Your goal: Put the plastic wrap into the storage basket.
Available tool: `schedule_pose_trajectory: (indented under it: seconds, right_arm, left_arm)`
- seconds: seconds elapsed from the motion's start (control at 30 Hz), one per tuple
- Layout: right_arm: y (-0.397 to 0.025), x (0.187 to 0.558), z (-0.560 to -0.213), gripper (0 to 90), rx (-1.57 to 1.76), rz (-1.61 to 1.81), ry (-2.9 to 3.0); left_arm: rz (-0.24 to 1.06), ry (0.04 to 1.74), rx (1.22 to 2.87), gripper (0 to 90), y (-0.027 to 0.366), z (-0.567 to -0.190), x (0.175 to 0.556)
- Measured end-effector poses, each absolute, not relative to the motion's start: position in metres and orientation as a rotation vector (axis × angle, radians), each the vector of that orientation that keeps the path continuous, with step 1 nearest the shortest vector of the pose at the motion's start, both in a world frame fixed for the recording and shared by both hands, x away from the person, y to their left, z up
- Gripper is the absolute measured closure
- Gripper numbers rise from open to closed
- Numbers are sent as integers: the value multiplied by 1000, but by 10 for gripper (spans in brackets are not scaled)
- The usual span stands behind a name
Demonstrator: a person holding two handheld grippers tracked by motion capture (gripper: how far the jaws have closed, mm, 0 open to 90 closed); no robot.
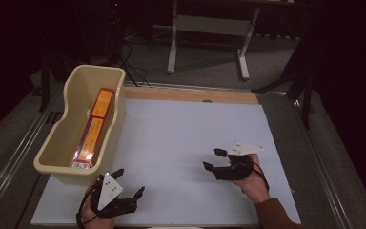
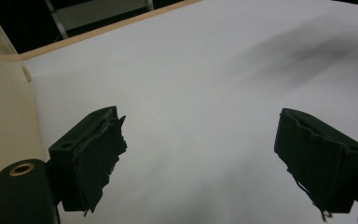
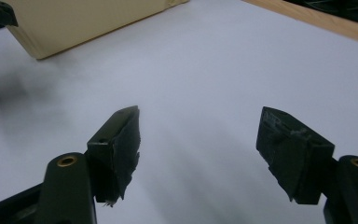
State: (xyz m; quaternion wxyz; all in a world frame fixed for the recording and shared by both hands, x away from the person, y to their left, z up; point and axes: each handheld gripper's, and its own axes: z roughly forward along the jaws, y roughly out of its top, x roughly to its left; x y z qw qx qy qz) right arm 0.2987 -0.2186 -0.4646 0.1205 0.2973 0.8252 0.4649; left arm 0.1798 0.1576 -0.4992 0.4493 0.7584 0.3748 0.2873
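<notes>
Inside cream bin [image 1: 59, 143], long red-orange box [image 1: 92, 130], lengthwise.

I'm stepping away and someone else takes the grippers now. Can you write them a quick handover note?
Left gripper: open, empty, near the table's front edge beside the bin.
Right gripper: open, empty, over the white table.
Orange box: lies lengthwise inside the cream bin at the table's left.
Done: box appears binned.
Left: nothing else lies on the table to handle.

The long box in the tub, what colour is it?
Red with orange-yellow panels, clearest in the high view.
</notes>
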Motion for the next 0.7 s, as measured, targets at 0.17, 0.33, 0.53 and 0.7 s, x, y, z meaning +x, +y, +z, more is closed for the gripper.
schedule_pose_trajectory:
  seconds: [0.17, 0.33, 0.53, 0.7]
  right_arm:
    - [-262, 280, -475, 265, 931, 1405, 2341]
    - [-292, 263, -475, 245, 933, 1427, 2246]
    - [-313, 245, -495, 245, 834, 1322, 2268]
    - [-312, 243, -499, 245, 789, 1308, 2285]
  left_arm:
    - [704, 933, 1880, 148, 158, -499, 181]
    - [704, 929, 1882, 148, 157, -499, 181]
    - [689, 941, 1879, 148, 156, -499, 184]
    - [667, 953, 1874, 147, 157, -500, 184]
